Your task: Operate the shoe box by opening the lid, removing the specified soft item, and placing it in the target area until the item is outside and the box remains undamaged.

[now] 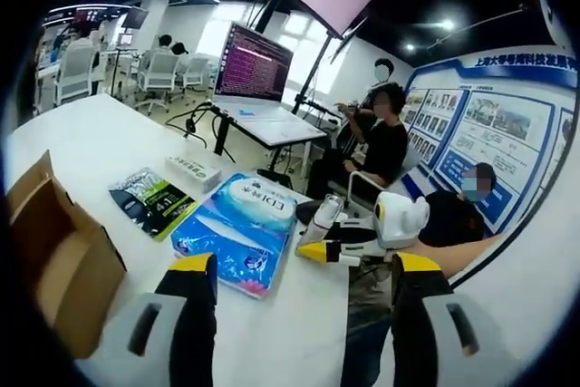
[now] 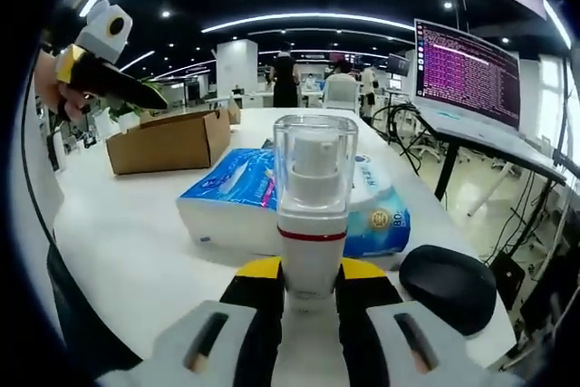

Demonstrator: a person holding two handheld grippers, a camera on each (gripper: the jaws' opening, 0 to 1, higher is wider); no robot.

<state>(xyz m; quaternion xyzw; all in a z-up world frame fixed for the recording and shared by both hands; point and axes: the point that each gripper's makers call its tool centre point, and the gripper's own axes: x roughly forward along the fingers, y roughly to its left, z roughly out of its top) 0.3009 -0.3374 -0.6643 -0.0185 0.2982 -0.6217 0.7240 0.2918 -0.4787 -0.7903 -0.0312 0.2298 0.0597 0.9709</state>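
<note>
Left gripper view: the box (image 1: 54, 251) lies left of the wide, empty left gripper (image 1: 304, 283), the nearer one; the right gripper (image 2: 308, 283) grips a bottle (image 2: 313, 215)

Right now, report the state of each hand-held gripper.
Left hand-held gripper: open, holding nothing.
Right hand-held gripper: closed on a white pump bottle with a clear cap.

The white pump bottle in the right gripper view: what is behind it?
Behind the white pump bottle lies a blue tissue pack on the white table. Further back stands the cardboard box. The bottle hides the pack's middle.
</note>
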